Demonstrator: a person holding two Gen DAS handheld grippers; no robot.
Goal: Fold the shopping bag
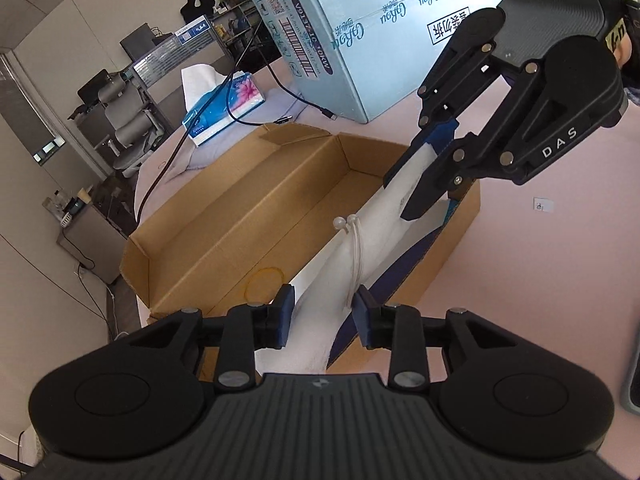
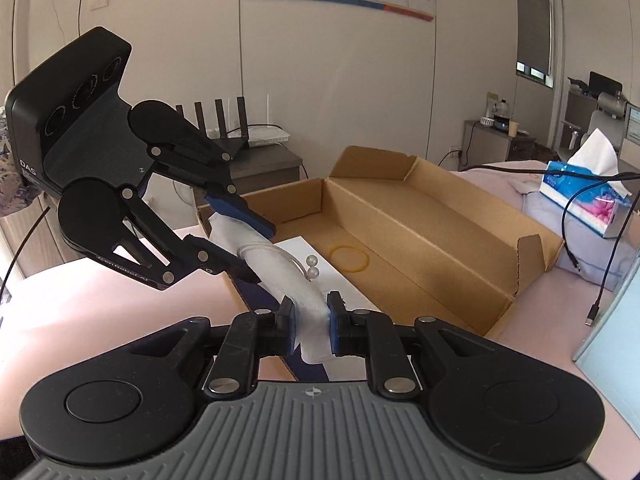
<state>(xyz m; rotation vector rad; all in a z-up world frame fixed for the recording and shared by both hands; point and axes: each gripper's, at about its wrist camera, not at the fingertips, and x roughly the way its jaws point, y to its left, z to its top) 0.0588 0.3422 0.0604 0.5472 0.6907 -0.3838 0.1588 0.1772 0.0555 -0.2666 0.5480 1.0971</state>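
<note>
The shopping bag is rolled into a long white bundle of soft, slightly fuzzy fabric, with dark blue showing along its underside. A thin translucent cord ending in two small pearly beads is looped around its middle. The roll hangs between the two grippers, its long axis running from one to the other, over the near long wall of a shallow, open corrugated cardboard box that sits on the pale pink worktop.

The left gripper has its blue-padded jaws set somewhat apart around one end of the roll; the right-hand pad stands clear of the fabric, so the pads do not pinch it. The right gripper has its jaws narrow and pressed on the other end, the fabric squeezed flat between the pads.

A thin yellow rubber band lies flat on the box floor. Beyond the box, toward the worktop's far edge, stand a large light blue carton with printed labels and a blue tissue pack with a white tissue sticking up, with black cables trailing across.
</note>
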